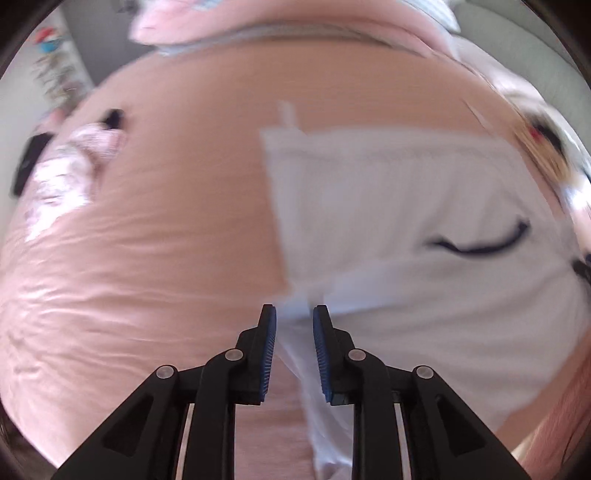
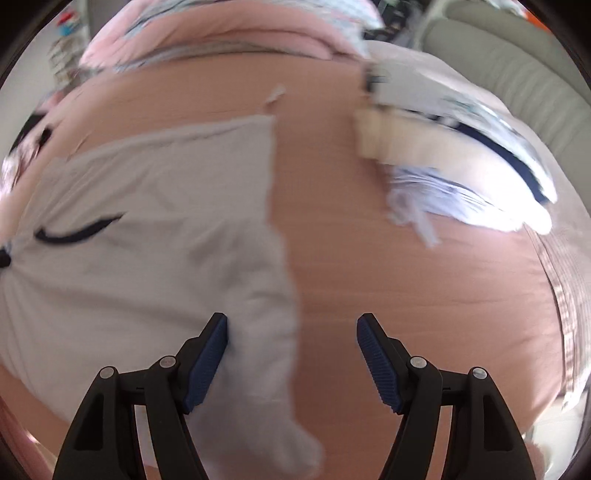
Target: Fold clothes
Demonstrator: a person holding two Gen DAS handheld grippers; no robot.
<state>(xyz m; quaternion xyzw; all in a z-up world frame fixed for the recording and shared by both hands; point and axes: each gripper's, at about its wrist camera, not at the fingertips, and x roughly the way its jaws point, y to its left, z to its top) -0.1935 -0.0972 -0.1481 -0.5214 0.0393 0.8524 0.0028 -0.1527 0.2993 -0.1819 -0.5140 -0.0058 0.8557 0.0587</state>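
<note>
Both views are motion-blurred; fine detail is limited. The work surface is a bed covered with a pink sheet (image 1: 166, 229), lightly wrinkled on its left side in the left wrist view. The task item, a white garment (image 1: 399, 206) bearing a dark curved mark (image 1: 480, 245), lies spread on the sheet, to the right of centre in the left wrist view and to the left of centre in the right wrist view (image 2: 147, 229). The left tongs (image 1: 294, 317) stand narrowly parted, with a strip of the garment's near edge running between the blue pads (image 1: 267, 354); whether the pads actually press the cloth cannot be told from this view. The right tongs (image 2: 291, 328) are spread wide: the left pad sits against the garment's near right edge, the right pad hangs over bare sheet, and nothing is held. Other items on the bed: a crumpled pink-and-white patterned cloth (image 1: 70, 177) near the left edge of the left wrist view, with a small dark object (image 1: 114, 118) just beyond it; a pile of mixed clothing (image 2: 454, 162), white, beige and blue-striped with a dark band, at the right of the right wrist view; and pink bedding (image 2: 229, 33) bunched at the far end. A grey padded surface (image 2: 517, 66) shows beyond the bed's right side.
</note>
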